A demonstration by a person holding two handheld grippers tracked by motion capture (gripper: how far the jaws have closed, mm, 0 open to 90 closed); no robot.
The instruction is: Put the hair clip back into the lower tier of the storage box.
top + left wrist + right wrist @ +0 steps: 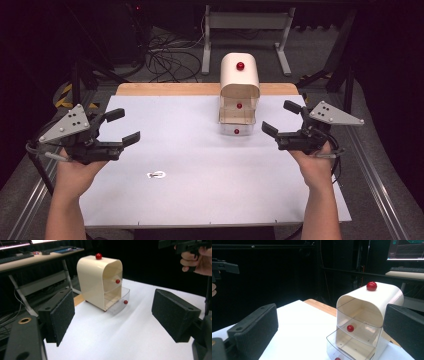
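1. Both grippers hover off the table with jaws apart and nothing in them: left gripper (119, 126) near the left edge, right gripper (281, 118) just right of the cabinet.
2. The little drawer cabinet (240, 80) sits at the far middle, its bottom drawer (236, 130) pulled out toward us, probably so something can drop in.
3. A small ring-like thing (156, 174) lies near-centre, looks like the next pick.

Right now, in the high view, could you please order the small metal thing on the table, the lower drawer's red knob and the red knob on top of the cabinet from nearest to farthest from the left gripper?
1. Small metal thing, just right of the left gripper, towards the person.
2. Lower drawer's red knob, mid-table, on the pulled-out clear drawer.
3. Top red knob, on the cream cabinet at the far edge.
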